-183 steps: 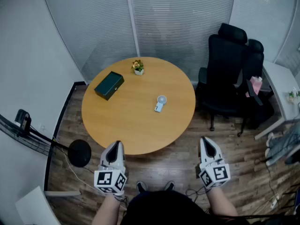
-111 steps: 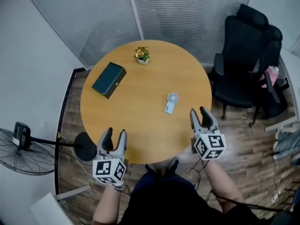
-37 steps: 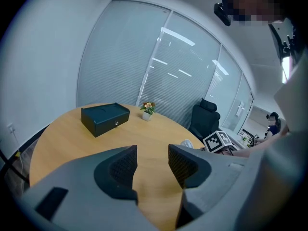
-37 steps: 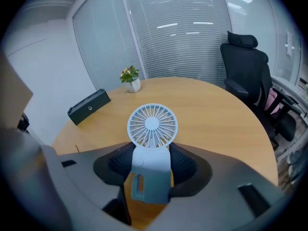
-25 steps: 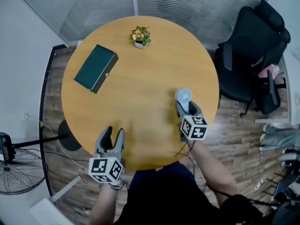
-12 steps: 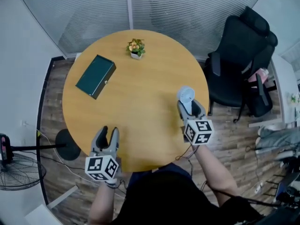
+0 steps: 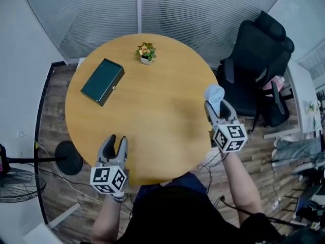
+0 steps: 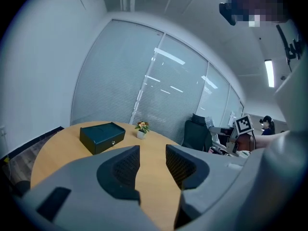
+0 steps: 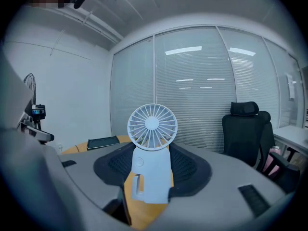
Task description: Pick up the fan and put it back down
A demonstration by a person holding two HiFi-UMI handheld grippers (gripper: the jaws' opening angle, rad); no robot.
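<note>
Head view has the right gripper (image 7: pixel 217 109) raised past the right edge of the table (image 7: pixel 152 121), jaws clamped on the fan (image 7: pixel 214 92) — a second ago both sat over the tabletop. Near left, the left gripper (image 7: pixel 115 142) has just been narrowing its jaws — still apart, nothing between them.

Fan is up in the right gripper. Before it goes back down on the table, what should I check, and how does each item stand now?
1. Grip: ok, the right gripper presses the fan handle from both sides.
2. Orientation: ok, fan head stands above its handle in the right gripper view.
3. Fan above table: cannot tell; the head view shows it at the right edge.
4. Landing area: ok, green box and potted plant sit on the far side.
5. Other hand: ok, left gripper is empty, its jaws just closing, at the near edge.
</note>
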